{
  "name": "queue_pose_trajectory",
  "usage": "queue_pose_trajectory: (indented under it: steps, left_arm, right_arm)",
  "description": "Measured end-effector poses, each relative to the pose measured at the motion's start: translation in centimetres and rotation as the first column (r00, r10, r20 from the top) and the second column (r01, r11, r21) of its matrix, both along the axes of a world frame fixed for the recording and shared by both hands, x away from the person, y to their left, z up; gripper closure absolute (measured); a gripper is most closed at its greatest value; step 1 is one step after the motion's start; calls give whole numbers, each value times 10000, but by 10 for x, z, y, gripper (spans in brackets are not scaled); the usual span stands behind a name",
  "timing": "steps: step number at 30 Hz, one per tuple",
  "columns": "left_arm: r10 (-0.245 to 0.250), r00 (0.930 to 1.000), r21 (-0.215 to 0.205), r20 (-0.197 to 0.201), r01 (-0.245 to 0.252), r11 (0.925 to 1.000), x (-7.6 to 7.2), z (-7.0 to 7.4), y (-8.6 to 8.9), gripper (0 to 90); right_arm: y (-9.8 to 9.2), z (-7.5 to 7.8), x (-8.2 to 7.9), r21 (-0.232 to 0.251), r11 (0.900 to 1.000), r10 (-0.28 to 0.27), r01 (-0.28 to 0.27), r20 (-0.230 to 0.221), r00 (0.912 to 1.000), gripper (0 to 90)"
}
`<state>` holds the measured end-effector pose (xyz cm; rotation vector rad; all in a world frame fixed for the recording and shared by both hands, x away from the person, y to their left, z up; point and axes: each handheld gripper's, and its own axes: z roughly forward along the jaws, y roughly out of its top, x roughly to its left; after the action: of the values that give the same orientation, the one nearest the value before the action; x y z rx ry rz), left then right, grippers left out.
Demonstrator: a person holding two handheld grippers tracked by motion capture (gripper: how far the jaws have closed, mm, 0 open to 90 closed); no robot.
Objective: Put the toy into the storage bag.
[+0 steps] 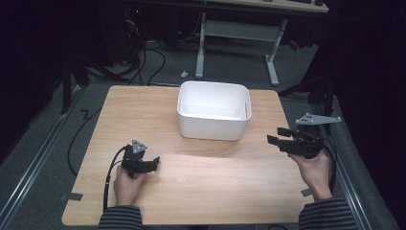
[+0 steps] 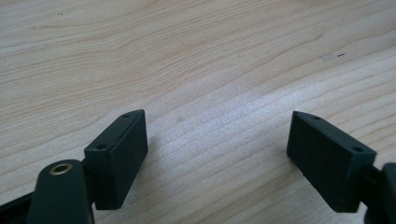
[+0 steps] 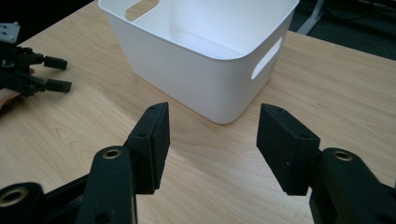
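White bin (image 1: 214, 125) before right claw (image 1: 276, 136)

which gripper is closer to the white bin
Right. The right gripper is just off the white bin's right side, jaws pointing at it; the left gripper is farther off, toward the table's near left.

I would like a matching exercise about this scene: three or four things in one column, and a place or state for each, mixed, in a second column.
Things:
1. white bin
2. left claw
3. right claw
4. table

Places or states:
A. raised near the right edge of the table, open, holding nothing
B. light wood, carrying the other things
C. low over the wood at the front left, open
D. at the far middle of the table, nothing inside

Pairs: 1-D, 2-C, 3-A, 4-B
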<state>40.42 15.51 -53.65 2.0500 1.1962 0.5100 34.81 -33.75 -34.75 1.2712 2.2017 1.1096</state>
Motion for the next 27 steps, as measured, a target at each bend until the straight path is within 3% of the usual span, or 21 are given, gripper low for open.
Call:
queue_pose_trajectory:
  steps: [5, 9, 12, 15, 27]
  left_arm:
    - [-2, 10000, -3, 0, 2, 10000, 0, 0, 0, 206]
    - [-6, 10000, -4, -2, 6, 10000, 0, 0, 0, 206]
    - [-11, 10000, -17, -9, 11, 10000, 0, 0, 0, 207]
    - [-12, 10000, -24, -7, 12, 10000, 0, 0, 0, 207]
    - [-10, 10000, -8, -4, 10, 10000, 0, 0, 0, 206]
  right_arm:
    - [9, -1, -7, -73, 9996, 269, -268, 66, 9996, 448]
    - [19, -9, -11, -538, 9976, 436, -444, -162, 9989, 441]
    - [21, -18, -12, -137, 9978, 645, -651, -433, 9970, 442]
    - [25, -29, -14, -456, 9971, 583, -605, -479, 9971, 445]
    - [41, -67, -10, -221, 9972, 693, -714, -833, 9941, 461]
